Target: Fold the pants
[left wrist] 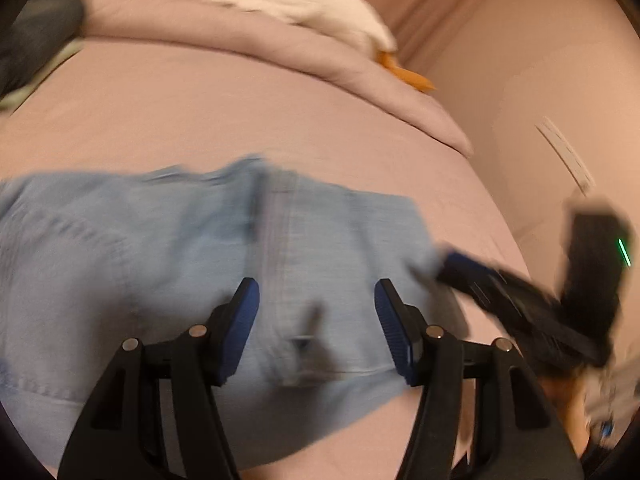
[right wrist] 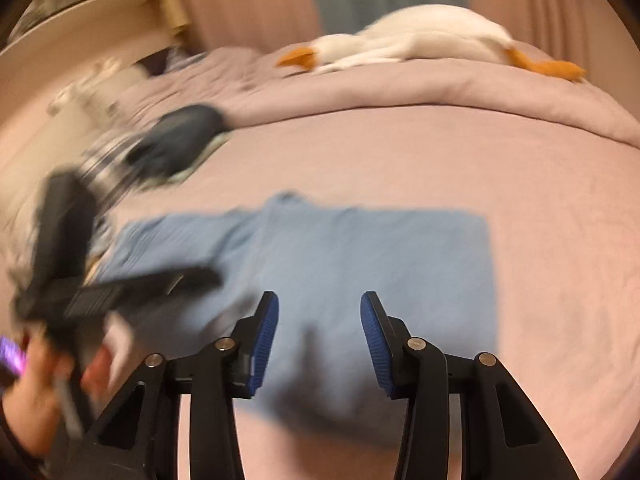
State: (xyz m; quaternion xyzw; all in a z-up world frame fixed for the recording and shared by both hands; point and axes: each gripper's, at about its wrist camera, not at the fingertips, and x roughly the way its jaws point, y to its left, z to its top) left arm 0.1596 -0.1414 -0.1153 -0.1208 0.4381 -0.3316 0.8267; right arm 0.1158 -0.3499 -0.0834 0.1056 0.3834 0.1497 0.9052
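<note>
Lying flat on a pink bed sheet [right wrist: 400, 152], a pair of light blue denim pants [right wrist: 360, 256] is spreading out just ahead of both grippers. The left gripper [left wrist: 317, 304] is hovering over the pants with its jaws standing apart and nothing pinched between its blue pads [left wrist: 240, 332]; cloth is showing in the gap beneath them. The right gripper [right wrist: 319, 316] is likewise hanging over the pants with its jaws apart and empty.

Only the left wrist view is showing a vertical seam with a fly running up the cloth straight ahead of the left gripper, and a pale wall with a white label off to its right. The right gripper is appearing there too, as a dark blurred shape at the pants' right edge.

Only the right wrist view is showing the pants' squared right edge, straight and neat, ahead and to the right of the right gripper. It is also showing a hand [right wrist: 36, 396] holding the left gripper at its far left, and a wooden headboard beyond.

Both views are showing a white plush goose [left wrist: 296, 0] with orange beak and feet lying on a folded pink blanket [left wrist: 248, 44] far ahead, and a dark bundle of clothing [right wrist: 180, 140] ahead to the left. Both pictures are blurred.
</note>
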